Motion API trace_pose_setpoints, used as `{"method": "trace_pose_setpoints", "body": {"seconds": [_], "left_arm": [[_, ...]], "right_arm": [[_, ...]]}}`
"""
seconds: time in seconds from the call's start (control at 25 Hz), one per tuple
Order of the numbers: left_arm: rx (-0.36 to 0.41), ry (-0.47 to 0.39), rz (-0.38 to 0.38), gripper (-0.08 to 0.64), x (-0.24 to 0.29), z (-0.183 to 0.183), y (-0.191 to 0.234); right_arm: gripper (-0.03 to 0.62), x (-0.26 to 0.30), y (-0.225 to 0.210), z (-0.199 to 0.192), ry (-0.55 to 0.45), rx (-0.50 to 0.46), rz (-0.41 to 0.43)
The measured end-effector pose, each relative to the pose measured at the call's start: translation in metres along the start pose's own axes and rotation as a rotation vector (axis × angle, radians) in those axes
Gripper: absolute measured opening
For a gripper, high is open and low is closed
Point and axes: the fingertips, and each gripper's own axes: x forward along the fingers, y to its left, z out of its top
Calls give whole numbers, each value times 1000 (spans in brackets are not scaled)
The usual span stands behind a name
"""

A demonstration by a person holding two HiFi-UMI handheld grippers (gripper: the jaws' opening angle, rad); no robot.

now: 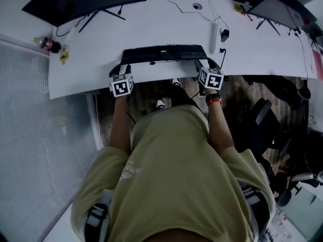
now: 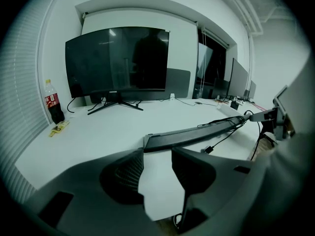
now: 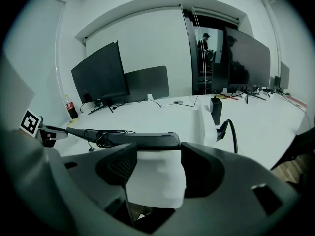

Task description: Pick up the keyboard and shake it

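- The left gripper (image 2: 157, 154) has its jaws partly apart and holds nothing; only bare desk shows between them, and the keyboard's left end lies just past their tips.
- The right gripper (image 3: 158, 151) stands wider open and is also empty, its tips just short of the keyboard's right end.
- The keyboard (image 1: 164, 53) lies crosswise near the front edge of the desk, between the two grippers.
- The desk (image 1: 91, 59) is a long white top, mostly bare. A white power strip (image 1: 214, 37) and a small black box (image 3: 215, 103) sit to the right.
- Farther back stand a wide dark monitor (image 2: 118, 60) on a splayed foot, a cola bottle (image 2: 53, 102) at the left end, and a second monitor (image 3: 248, 60) to the right.
- The walls are white; a black office chair (image 1: 262, 115) stands on wood flooring (image 1: 242, 92).
- The keyboard is black, long and slim, with a dark cable (image 3: 106, 136) bunched along it.
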Motion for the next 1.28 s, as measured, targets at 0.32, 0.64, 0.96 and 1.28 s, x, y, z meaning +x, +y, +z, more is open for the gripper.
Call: {"method": "trace_pose_setpoints", "body": {"seconds": [0.32,0.64,0.96,1.28], "left_arm": [[4,32,-3,187,7,-15,5],[-23,97,-16,187,13,-38,5],[-23,172,-19,187,19,-59,7],[-19,191,-40,189,16,-64,4]], "right_arm": [[290,6,0,-22,37,31,-1],[288,14,-2,-41,67,92,-9],[290,22,-2,-51,130,74,-12],[290,22,-4,-55,190,58,-22]]}}
